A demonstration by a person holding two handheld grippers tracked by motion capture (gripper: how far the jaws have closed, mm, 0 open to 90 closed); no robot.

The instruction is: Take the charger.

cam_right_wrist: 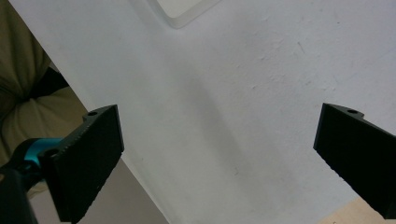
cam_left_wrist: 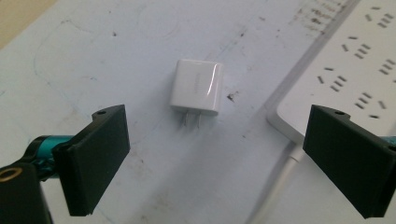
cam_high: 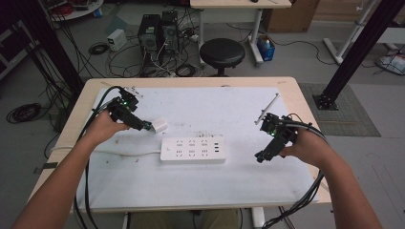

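Note:
A small white plug adapter (cam_left_wrist: 197, 87) lies flat on the white mat with its two metal prongs pointing toward my left gripper (cam_left_wrist: 219, 154). That gripper stands open, jaws wide apart, and the adapter rests just beyond them, untouched. From above, the adapter (cam_high: 159, 126) sits right at the left gripper's (cam_high: 144, 126) tips, left of and slightly behind the white power strip (cam_high: 193, 149). A corner of the strip (cam_left_wrist: 348, 65) with its sockets and its cable (cam_left_wrist: 275, 186) lies on the right of the left gripper view. My right gripper (cam_right_wrist: 219, 158) is open over bare mat, right of the strip (cam_high: 261, 155).
The white mat (cam_high: 200, 186) covers most of the wooden table (cam_high: 305, 102). The strip's white cable (cam_high: 114, 151) runs left across the mat. A thin white rod (cam_high: 267, 108) lies at the back right. Beyond the table stand a black stool (cam_high: 221, 52) and computer boxes (cam_high: 157, 31).

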